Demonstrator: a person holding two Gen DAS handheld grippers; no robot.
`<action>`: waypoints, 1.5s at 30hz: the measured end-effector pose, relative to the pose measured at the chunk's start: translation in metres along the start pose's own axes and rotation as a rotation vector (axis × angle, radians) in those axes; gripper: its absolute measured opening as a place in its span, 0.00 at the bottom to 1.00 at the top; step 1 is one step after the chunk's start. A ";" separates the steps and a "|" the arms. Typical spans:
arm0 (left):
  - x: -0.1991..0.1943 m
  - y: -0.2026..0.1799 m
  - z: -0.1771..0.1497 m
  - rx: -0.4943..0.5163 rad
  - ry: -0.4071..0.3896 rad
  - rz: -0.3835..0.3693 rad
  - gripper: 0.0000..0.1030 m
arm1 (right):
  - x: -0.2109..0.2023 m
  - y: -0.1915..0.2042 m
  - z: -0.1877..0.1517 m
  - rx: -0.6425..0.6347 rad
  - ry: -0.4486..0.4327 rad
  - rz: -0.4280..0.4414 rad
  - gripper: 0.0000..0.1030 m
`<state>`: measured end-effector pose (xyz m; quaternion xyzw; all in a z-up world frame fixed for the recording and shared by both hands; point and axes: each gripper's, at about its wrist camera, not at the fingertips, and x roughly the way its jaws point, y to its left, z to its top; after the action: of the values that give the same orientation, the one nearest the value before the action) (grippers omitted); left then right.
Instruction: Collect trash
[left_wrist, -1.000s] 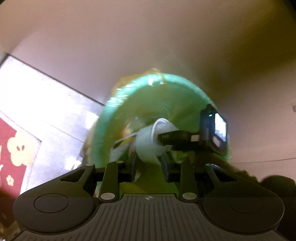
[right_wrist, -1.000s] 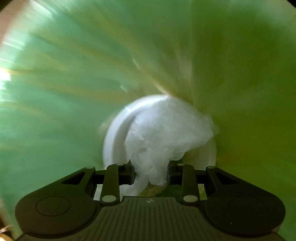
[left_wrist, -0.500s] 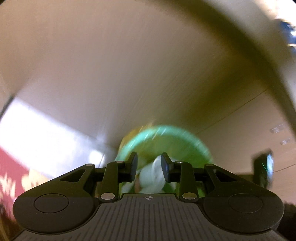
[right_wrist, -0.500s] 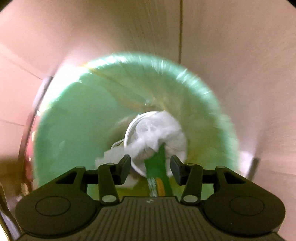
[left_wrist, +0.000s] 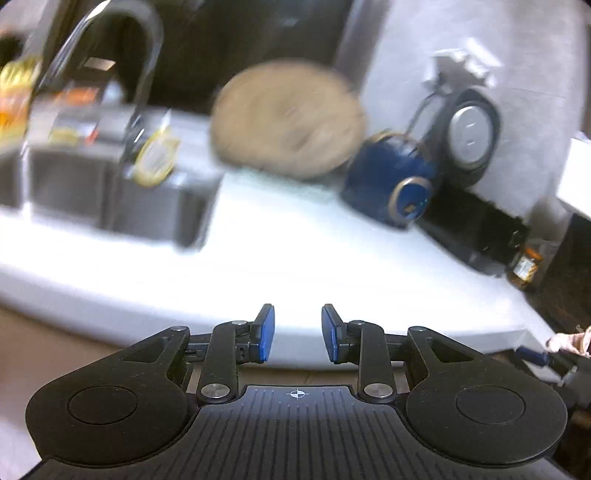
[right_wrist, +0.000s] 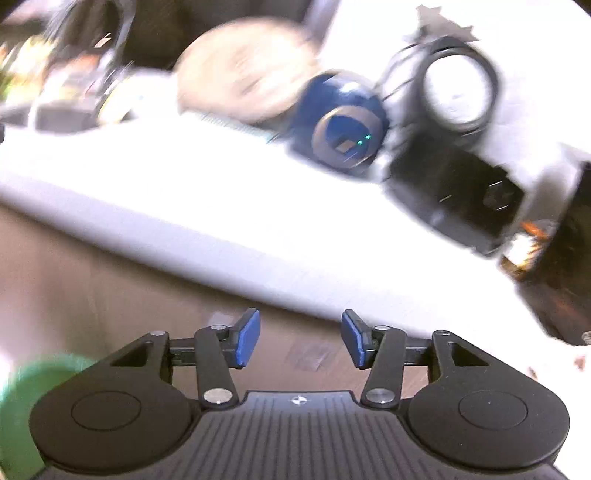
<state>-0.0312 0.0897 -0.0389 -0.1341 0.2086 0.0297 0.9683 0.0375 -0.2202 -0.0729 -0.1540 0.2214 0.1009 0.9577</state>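
My left gripper (left_wrist: 297, 332) is open and empty, raised at the front edge of a white counter (left_wrist: 288, 254). My right gripper (right_wrist: 300, 338) is open and empty, just below the counter's front edge (right_wrist: 229, 236). A green bin's rim (right_wrist: 26, 398) shows blurred at the lower left of the right wrist view. No trash item shows on the counter near either gripper. Both views are motion-blurred.
A steel sink (left_wrist: 110, 184) with a curved tap (left_wrist: 122, 55) sits at the left. A round tan board (left_wrist: 288, 118), a blue mug (left_wrist: 388, 181) (right_wrist: 343, 129) and a black appliance (left_wrist: 469, 136) (right_wrist: 458, 206) stand at the back of the counter.
Both grippers have lifted out of the green bin and swung up to face the counter. The left gripper let go of the white paper; both are empty now.
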 end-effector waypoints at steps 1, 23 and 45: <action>0.002 -0.014 0.007 0.032 -0.017 0.003 0.30 | -0.001 -0.007 0.014 0.054 -0.004 0.030 0.53; 0.028 -0.124 -0.025 0.104 0.030 0.006 0.15 | -0.019 0.013 0.040 0.190 -0.012 0.284 0.65; 0.015 -0.129 -0.038 0.207 0.015 0.067 0.15 | -0.023 0.025 0.032 0.229 -0.002 0.327 0.66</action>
<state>-0.0182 -0.0446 -0.0465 -0.0267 0.2223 0.0395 0.9738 0.0237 -0.1884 -0.0411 -0.0061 0.2528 0.2296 0.9399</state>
